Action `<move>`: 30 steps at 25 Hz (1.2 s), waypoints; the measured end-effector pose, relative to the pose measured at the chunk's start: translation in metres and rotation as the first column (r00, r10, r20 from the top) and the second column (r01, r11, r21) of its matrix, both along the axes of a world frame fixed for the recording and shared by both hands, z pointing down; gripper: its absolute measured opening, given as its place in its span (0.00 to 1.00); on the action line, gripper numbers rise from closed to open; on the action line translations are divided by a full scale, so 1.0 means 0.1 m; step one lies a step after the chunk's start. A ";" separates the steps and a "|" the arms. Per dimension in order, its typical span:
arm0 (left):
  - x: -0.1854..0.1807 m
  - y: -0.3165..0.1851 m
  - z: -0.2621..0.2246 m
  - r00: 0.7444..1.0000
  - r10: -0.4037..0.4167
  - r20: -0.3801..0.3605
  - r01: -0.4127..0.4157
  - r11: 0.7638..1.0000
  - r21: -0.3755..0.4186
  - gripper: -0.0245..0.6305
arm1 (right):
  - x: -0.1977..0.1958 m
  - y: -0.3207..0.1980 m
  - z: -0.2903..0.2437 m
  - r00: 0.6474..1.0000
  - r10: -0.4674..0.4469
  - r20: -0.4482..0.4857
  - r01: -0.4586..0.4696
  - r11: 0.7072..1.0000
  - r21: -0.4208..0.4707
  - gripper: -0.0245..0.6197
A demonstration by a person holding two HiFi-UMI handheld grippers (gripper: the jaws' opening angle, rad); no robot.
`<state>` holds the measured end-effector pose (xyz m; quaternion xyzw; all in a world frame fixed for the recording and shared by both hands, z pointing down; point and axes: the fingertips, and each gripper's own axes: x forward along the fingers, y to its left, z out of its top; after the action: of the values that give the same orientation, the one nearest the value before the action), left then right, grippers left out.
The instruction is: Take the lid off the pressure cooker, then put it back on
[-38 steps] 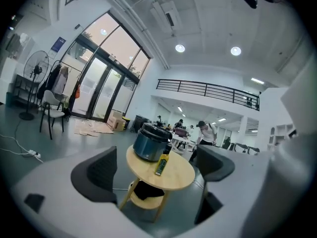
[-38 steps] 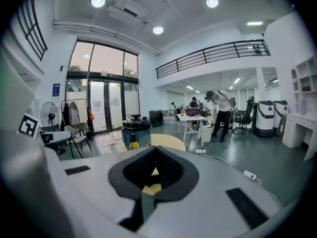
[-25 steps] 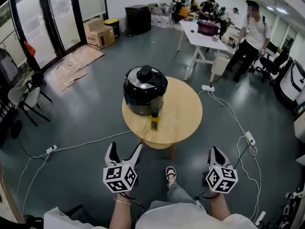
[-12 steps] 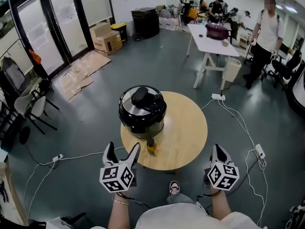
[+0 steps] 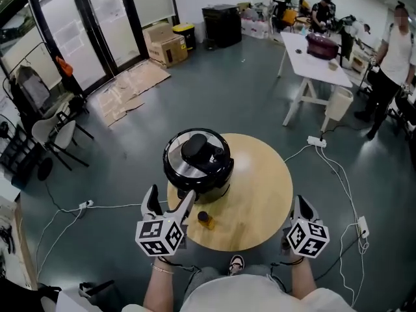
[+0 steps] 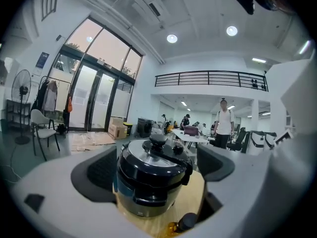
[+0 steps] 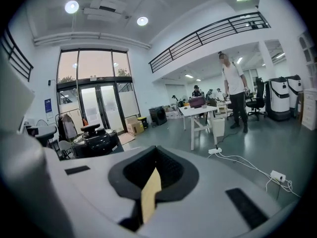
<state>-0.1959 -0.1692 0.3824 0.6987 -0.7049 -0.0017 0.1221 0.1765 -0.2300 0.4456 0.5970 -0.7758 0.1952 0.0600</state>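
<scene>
While neither gripper touches anything yet, the step in hand looks like the approach, before the lid comes off. At the lower left of the head view the left gripper (image 5: 168,205) hangs with its jaws wide apart and nothing between them; its own view frames the cooker in that gap, though well short of it. At the lower right, the right gripper (image 5: 299,204) has its jaws drawn together on nothing, with only a thin sliver of wood showing through them, and it points past the right side of the pot.

Just beyond the left gripper a small amber bottle (image 5: 205,220) with a dark cap stands near the front edge of the round wooden bench (image 5: 260,190). Behind it, at the bench's left side, sits the black pressure cooker (image 5: 195,177), its lid (image 5: 177,160) on and the dark handle (image 5: 197,149) on top. Whether the lid is locked cannot be told from here.

The next move calls for bringing the open left gripper forward and up over the bottle to the handle, then closing on it. The lid probably needs a twist before it lifts.

Farther off, in the upper right, are a white table (image 5: 312,67) and a standing person (image 5: 395,47); cardboard boxes (image 5: 164,44) lie at upper centre.
</scene>
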 end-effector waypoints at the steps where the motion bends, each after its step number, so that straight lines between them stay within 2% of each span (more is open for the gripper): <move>1: 0.01 -0.06 0.01 1.000 0.003 0.006 -0.003 1.000 -0.006 0.80 | -0.03 -0.07 0.02 1.000 -0.009 -0.001 0.009 1.000 -0.005 0.04; 9: 0.01 -0.56 0.06 0.996 0.070 0.050 -0.068 0.997 -0.044 0.80 | -0.23 -0.39 0.12 1.000 -0.012 -0.009 0.012 0.999 -0.052 0.04; 13: -0.01 -0.77 0.08 0.990 0.121 0.070 -0.116 0.991 -0.068 0.78 | -0.17 -0.45 0.16 1.000 0.007 -0.031 -0.009 0.998 -0.069 0.04; 19: 0.02 -1.07 0.05 0.967 0.221 0.124 -0.210 0.973 -0.098 0.76 | -0.06 -0.41 0.28 0.997 0.071 -0.025 -0.073 0.992 -0.107 0.04; 30: 0.05 -1.51 0.14 0.927 0.331 0.178 -0.301 0.937 -0.178 0.76 | 0.20 -0.24 0.39 0.982 0.183 -0.045 -0.188 0.973 -0.136 0.04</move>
<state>-0.1910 -0.3205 0.3961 0.7888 -0.5897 0.1424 0.0989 0.1962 -0.2535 0.4851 0.6642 -0.7000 0.2443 0.0956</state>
